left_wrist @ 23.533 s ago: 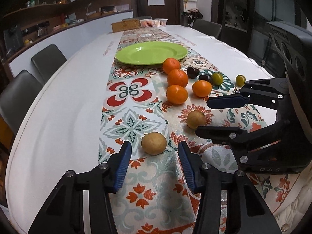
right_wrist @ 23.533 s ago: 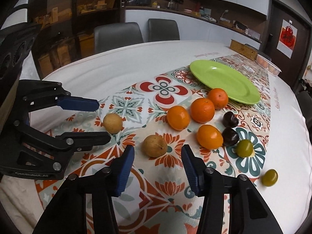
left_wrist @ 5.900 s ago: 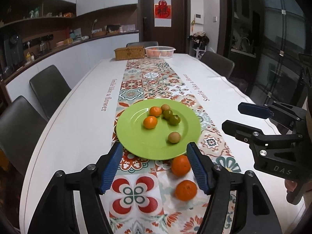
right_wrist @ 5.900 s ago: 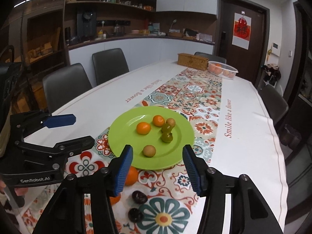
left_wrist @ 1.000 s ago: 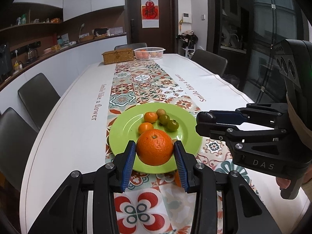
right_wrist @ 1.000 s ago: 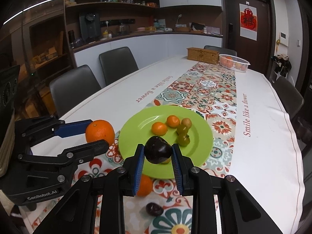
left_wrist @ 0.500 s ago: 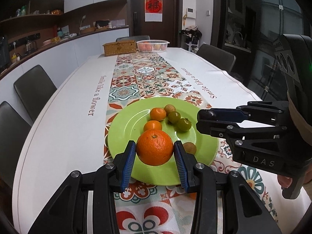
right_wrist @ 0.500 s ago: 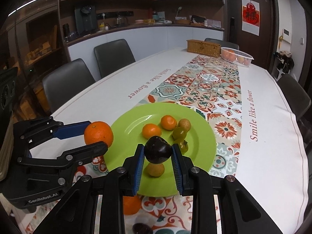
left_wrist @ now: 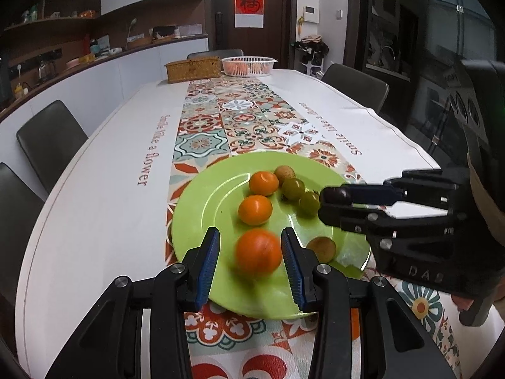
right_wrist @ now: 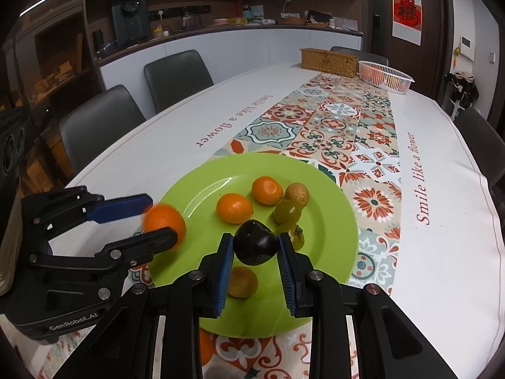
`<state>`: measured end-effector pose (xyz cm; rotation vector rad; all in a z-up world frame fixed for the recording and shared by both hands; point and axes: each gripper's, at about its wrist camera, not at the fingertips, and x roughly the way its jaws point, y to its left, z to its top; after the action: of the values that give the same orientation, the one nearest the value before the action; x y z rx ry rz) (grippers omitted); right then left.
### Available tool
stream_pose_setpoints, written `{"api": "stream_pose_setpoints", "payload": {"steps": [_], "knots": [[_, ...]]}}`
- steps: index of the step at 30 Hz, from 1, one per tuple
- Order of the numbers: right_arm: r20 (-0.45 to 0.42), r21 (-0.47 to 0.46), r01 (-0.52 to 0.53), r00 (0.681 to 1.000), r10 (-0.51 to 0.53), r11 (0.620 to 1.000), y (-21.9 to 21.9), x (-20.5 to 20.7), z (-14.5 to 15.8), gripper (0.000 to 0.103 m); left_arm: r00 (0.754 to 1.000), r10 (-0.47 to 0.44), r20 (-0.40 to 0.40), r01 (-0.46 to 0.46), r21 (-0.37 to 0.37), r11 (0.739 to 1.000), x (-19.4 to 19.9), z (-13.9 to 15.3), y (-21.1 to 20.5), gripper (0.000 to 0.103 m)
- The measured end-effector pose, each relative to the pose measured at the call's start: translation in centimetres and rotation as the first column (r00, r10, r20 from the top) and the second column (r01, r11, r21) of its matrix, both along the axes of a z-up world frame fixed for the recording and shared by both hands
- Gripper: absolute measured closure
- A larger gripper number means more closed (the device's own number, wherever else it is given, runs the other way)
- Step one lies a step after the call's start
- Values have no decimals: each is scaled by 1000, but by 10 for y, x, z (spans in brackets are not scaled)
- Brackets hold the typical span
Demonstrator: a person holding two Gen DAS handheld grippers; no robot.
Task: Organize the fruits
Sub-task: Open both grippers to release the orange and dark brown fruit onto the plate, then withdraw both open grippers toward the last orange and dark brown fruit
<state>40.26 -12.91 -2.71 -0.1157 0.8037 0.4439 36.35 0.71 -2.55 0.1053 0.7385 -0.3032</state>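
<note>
A green plate [left_wrist: 202,208] [right_wrist: 202,189] sits on the patterned runner and holds two small oranges, two green fruits and two brown fruits. My left gripper [left_wrist: 251,254] [right_wrist: 157,219] hangs over the plate's near edge with its jaws apart; a large orange [left_wrist: 258,251] [right_wrist: 164,221] is blurred between them, loose from the pads. My right gripper [right_wrist: 255,249] [left_wrist: 329,203] is shut on a dark plum [right_wrist: 255,244] above the plate.
A wicker box [left_wrist: 192,69] and a white basket [left_wrist: 247,64] stand at the table's far end. Another orange [right_wrist: 205,347] lies on the runner before the plate. Grey chairs line both sides of the white tablecloth.
My left gripper has opened and the large orange is dropping out of it onto the plate. Both grippers have moved closer over the plate. The right one still holds the plum.
</note>
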Motion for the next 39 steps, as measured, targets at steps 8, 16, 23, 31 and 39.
{"api": "stream_pose_setpoints", "payload": {"steps": [8, 16, 23, 31, 39], "knots": [[12, 10, 25, 1000, -25, 1000, -6, -8, 6, 66, 1000, 3, 25, -4, 23, 1000, -13, 12, 2, 59], [81, -16, 28, 996, -26, 999, -14, -41, 27, 65, 996, -23, 92, 18, 54, 998, -49, 32, -1, 52], [145, -28, 29, 989, -25, 999, -19, -79, 47, 56, 990, -46, 136, 39, 56, 998, -80, 49, -7, 42], [181, -25, 39, 983, -34, 999, -27, -113, 62, 56, 984, -60, 166, 49, 66, 997, -110, 60, -11, 36], [197, -30, 43, 980, -36, 999, -28, -140, 64, 48, 980, -83, 181, 69, 83, 994, -136, 61, -13, 29]]}}
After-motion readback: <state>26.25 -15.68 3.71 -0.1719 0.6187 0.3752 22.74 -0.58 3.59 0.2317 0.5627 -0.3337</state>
